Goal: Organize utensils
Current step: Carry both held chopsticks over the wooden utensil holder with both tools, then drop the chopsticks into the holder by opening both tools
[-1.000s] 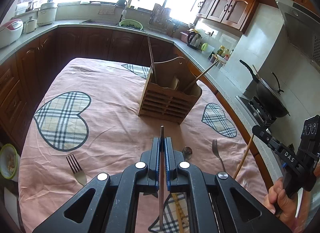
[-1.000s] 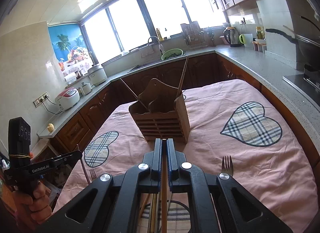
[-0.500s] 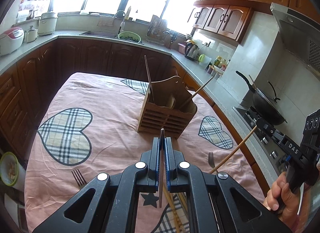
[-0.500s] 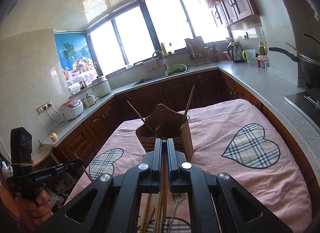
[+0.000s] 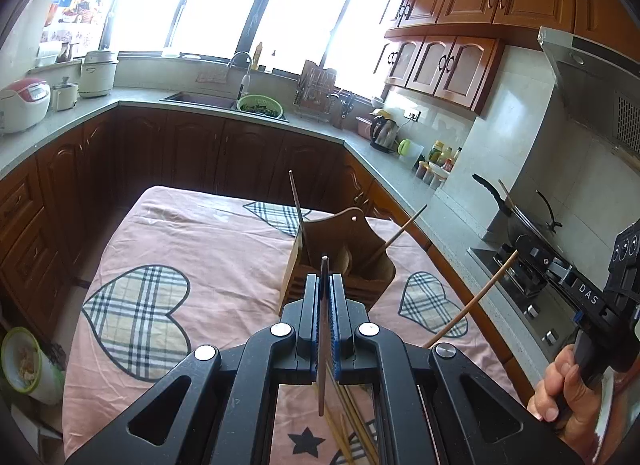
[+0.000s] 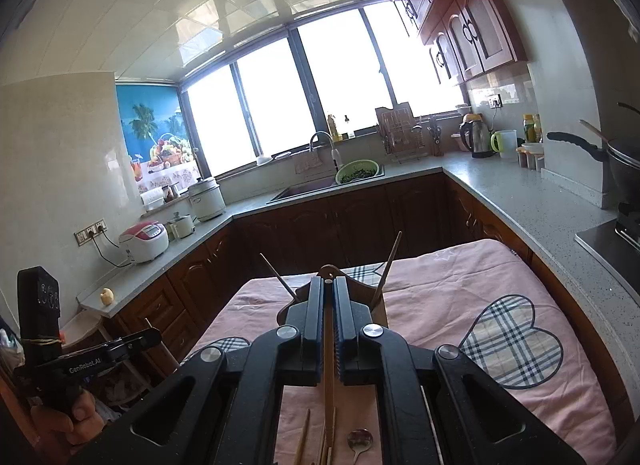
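**Both grippers clamped on chopsticks, above the table**

Left gripper closed tight on a dark chopstick, tip poking just past the pads, raised over the pink heart-patterned tablecloth. Right gripper likewise pinched shut on a pale wooden chopstick. Wooden utensil holder standing upright mid-table just beyond both, already carrying two slanted chopsticks. Loose chopsticks and a spoon lying on the cloth below the grippers.
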Tool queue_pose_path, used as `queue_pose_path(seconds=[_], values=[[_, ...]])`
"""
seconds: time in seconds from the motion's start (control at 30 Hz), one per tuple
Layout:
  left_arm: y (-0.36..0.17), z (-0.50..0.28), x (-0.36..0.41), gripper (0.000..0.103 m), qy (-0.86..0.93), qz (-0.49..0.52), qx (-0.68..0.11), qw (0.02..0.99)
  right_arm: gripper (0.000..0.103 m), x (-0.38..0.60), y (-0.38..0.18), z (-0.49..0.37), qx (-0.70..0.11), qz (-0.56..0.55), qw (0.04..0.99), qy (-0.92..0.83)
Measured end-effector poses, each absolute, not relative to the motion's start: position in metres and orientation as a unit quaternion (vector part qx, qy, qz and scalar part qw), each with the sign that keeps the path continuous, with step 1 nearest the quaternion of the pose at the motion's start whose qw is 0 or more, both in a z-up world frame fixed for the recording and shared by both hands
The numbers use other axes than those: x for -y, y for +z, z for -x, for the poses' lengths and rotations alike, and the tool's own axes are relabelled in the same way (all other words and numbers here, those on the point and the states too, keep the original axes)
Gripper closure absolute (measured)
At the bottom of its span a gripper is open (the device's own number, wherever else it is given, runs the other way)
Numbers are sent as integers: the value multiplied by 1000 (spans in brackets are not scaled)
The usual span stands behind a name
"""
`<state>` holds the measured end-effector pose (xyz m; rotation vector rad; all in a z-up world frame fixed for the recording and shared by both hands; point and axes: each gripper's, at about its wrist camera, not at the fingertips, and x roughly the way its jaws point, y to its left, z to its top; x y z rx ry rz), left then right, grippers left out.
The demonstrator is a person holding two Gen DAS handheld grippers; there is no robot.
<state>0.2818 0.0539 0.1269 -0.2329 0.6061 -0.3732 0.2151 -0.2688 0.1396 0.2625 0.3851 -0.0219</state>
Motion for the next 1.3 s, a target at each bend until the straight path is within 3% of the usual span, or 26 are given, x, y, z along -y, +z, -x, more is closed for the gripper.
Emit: queue_pose_path(seconds=[0.73,1.3], values=[[147,-366,-37,100,-162,139,-194,958,99,301,186,-284,-99,-146,983,-49],[41,-462,11,100,-109,185,-230,949,99,322,107,-330,-131,-186,970,-82]])
